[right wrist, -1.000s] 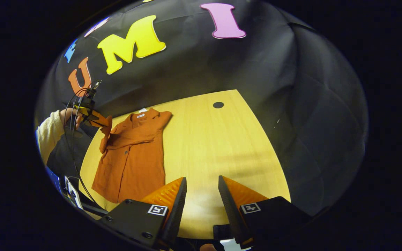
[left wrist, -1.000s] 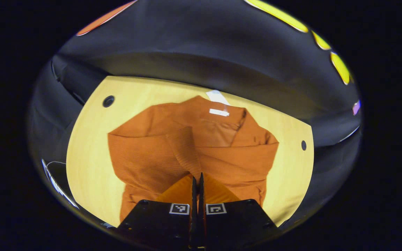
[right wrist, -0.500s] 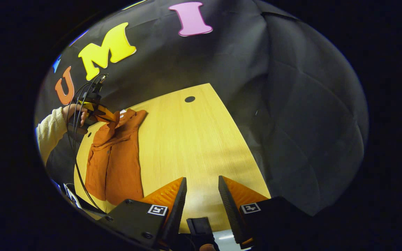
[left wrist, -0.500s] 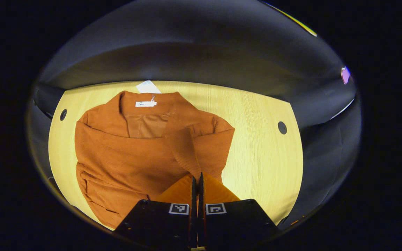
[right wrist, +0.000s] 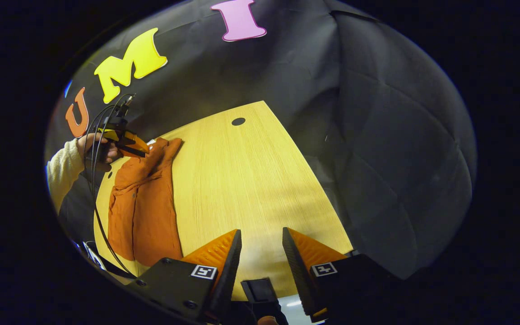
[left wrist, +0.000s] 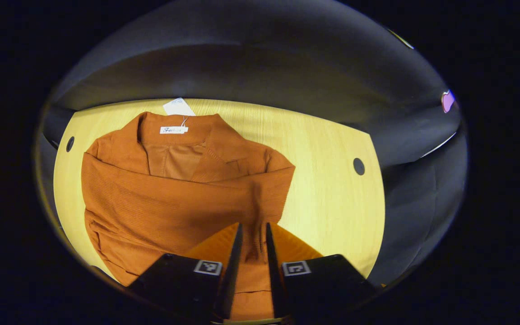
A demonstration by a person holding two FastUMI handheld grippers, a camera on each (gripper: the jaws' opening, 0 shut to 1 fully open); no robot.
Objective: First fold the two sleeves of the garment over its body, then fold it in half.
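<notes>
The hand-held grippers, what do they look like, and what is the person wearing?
Each hand-held gripper has a black blocky body with two long wedge-shaped fingers. Small square black-and-white markers sit on the body, one behind each finger, on the left gripper and the right gripper. In the right gripper view, thin black cables loop from the far gripper, held by a person in a cream knitted sleeve.

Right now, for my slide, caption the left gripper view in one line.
Left tool, jaws slightly parted around a sleeve laid across the rust-orange garment on the wooden table.

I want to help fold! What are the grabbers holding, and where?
Right hand-held gripper: nothing. Left hand-held gripper: the sleeve end lies between its fingers; pinched or not, cannot tell.
</notes>
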